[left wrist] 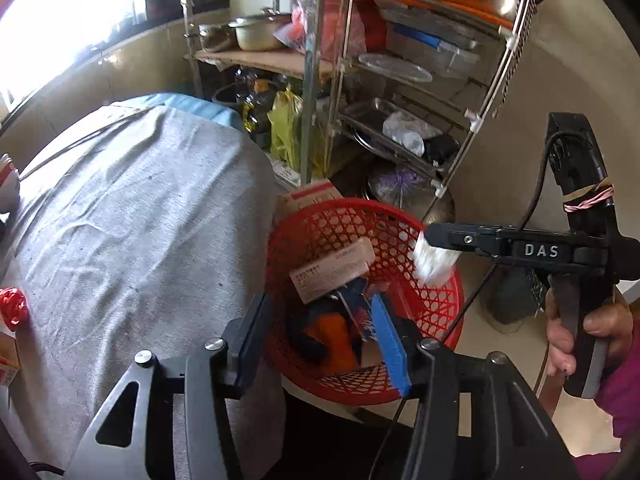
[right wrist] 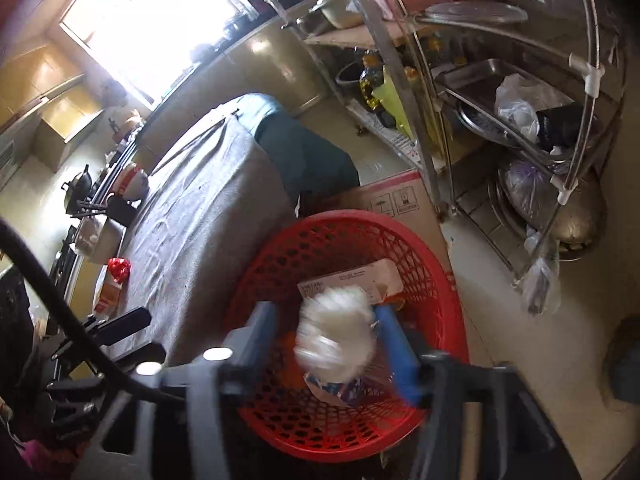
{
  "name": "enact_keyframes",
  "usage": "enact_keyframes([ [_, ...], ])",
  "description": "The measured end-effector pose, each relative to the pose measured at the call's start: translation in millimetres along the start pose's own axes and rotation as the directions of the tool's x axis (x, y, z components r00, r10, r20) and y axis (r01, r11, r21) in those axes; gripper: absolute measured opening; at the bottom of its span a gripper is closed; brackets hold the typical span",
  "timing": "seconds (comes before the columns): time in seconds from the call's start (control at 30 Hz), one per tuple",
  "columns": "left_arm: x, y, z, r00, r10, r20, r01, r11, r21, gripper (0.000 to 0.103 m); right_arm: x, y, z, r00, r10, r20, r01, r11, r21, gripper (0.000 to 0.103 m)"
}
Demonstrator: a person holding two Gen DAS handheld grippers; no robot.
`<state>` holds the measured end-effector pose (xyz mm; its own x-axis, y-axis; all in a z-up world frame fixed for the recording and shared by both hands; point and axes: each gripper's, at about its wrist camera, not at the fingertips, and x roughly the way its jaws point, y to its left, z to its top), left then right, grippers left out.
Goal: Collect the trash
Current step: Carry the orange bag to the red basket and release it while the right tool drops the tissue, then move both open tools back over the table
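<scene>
A red mesh basket (left wrist: 436, 312) (right wrist: 280, 416) sits on the floor beside the table, with a pale carton (left wrist: 332, 268) (right wrist: 352, 276), an orange scrap (left wrist: 332, 328) and other rubbish inside. My left gripper (left wrist: 320, 340) hangs open over it, a blue, red and white wrapper (left wrist: 356, 312) loose by its blue pad. My right gripper (right wrist: 326, 342) (left wrist: 430, 240) is open above the basket. A blurred white crumpled wad (right wrist: 336, 336) (left wrist: 434, 260) is between its fingers, with a gap to the left finger. A red crumpled wrapper (left wrist: 12, 306) (right wrist: 118, 268) lies on the table.
The table under a grey cloth (left wrist: 140, 220) (right wrist: 200, 208) stands left of the basket. A cardboard box (left wrist: 312, 196) (right wrist: 400, 196) sits behind the basket. A metal rack (left wrist: 400, 80) (right wrist: 520, 100) of pans and bags stands on the tiled floor. A hand (left wrist: 600, 328) holds the right gripper.
</scene>
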<state>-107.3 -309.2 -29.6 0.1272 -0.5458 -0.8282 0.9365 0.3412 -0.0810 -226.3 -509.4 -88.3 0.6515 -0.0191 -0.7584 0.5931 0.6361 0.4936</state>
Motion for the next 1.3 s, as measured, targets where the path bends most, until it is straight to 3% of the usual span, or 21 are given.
enact_keyframes([
  [0.2, -13.4, 31.1, -13.0, 0.997, 0.077, 0.015, -0.075, 0.994, -0.075, 0.054, -2.7, 12.0, 2.2, 0.999, 0.02, 0.03, -0.02, 1.0, -0.016, 0.063],
  [0.4, -32.7, 82.0, -40.6, 0.974, 0.225, 0.0, -0.22, 0.954, -0.203, 0.054, 12.9, 48.4, 3.5, 0.997, 0.078, 0.014, -0.077, 0.995, -0.07, 0.063],
  [0.6, -68.8, 138.2, -84.0, 0.924, 0.383, -0.011, -0.362, 0.863, -0.353, 0.057, 40.8, 114.1, 11.0, 0.978, 0.207, -0.032, -0.209, 0.969, -0.133, 0.063],
  [0.73, -96.0, 175.9, -118.9, 0.878, 0.478, -0.036, -0.441, 0.775, -0.453, 0.058, 57.8, 170.9, 9.3, 0.962, 0.269, -0.053, -0.274, 0.937, -0.215, 0.063],
  [0.87, -117.5, 208.3, -153.3, 0.844, 0.531, -0.077, -0.483, 0.69, -0.539, 0.058, 78.1, 227.7, -4.1, 0.947, 0.309, -0.089, -0.321, 0.895, -0.308, 0.063],
  [1.07, -136.5, 240.1, -193.9, 0.805, 0.577, -0.136, -0.521, 0.579, -0.627, 0.058, 118.1, 291.4, -23.2, 0.933, 0.345, -0.1, -0.354, 0.839, -0.414, 0.063],
  [1.17, -144.1, 249.5, -208.8, 0.796, 0.586, -0.153, -0.524, 0.541, -0.658, 0.058, 137.8, 314.8, -25.8, 0.929, 0.366, -0.063, -0.351, 0.809, -0.471, 0.063],
  [1.3, -149.8, 257.6, -218.7, 0.79, 0.59, -0.168, -0.526, 0.511, -0.68, 0.058, 161.4, 333.3, -29.5, 0.926, 0.375, -0.041, -0.342, 0.789, -0.511, 0.063],
])
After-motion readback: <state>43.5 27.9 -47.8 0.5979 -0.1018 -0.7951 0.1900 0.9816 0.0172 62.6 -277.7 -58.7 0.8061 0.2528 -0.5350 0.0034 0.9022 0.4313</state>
